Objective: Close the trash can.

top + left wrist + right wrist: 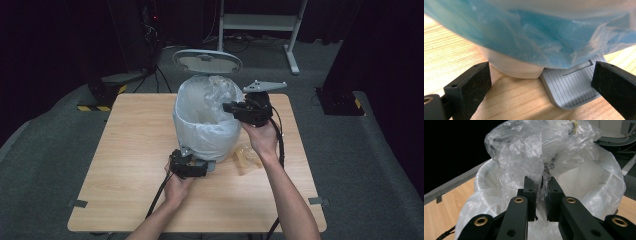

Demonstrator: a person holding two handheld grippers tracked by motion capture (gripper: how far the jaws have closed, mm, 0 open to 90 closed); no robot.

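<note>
We have a crumpled clear plastic bag [541, 147] bunched up above the mouth of the white pedal bin [206, 132], which stands near the middle of the wooden table [130, 150]. Our right gripper [231, 107] reaches in over the bin's right rim, and in the right gripper view its jaws are pinched almost together on a fold of that plastic, the film caught in the narrow slit between the pads. A translucent liner [192, 107] is draped over the bin's rim and hangs down its outer wall; in the left gripper view it looks bluish and covers the wall almost to the base. The bin's lid [207, 62] stands raised behind the mouth.

At the foot of the bin, on the side nearest us, the grey ribbed pedal [571, 87] sticks out over the table. Our left gripper [200, 170] lies low at that spot, its jaws spread wide, one on each side of the bin's base and pedal, pressing on neither.

Just right of the bin's base a small crumpled clear wrapper [247, 156] lies on the table
</note>
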